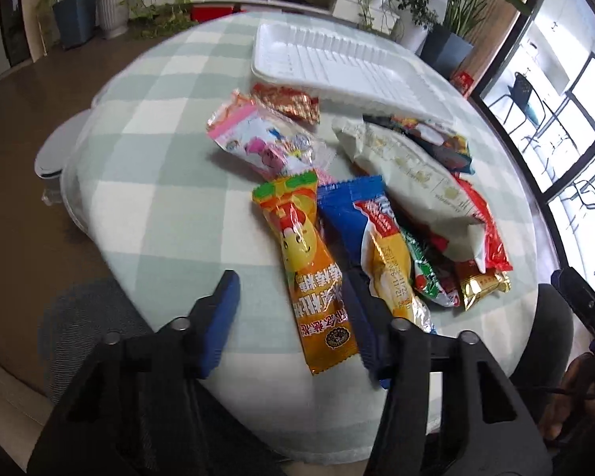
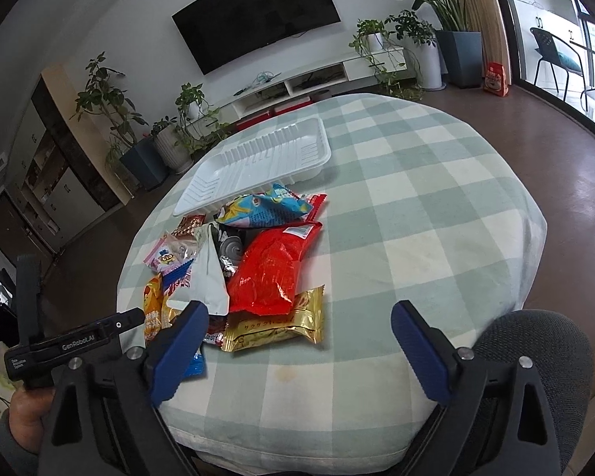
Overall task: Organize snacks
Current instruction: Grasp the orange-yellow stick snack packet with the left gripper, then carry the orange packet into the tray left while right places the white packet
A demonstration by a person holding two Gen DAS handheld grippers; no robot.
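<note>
On my left, the left gripper [image 1: 293, 297] hangs over the table [image 1: 158, 214] with its ribbed blue pads apart, straddling the near end of a long, glossy orange packet [image 1: 309, 273] without pinching it. That packet's long axis runs away from me towards the ridged white plastic tray [image 1: 337, 59]. Crinkly foil snacks [image 2: 258, 269] lie heaped just before the tray. On my right, the right gripper [image 2: 297, 349] stands wide, released, over bare checked cloth.
</note>
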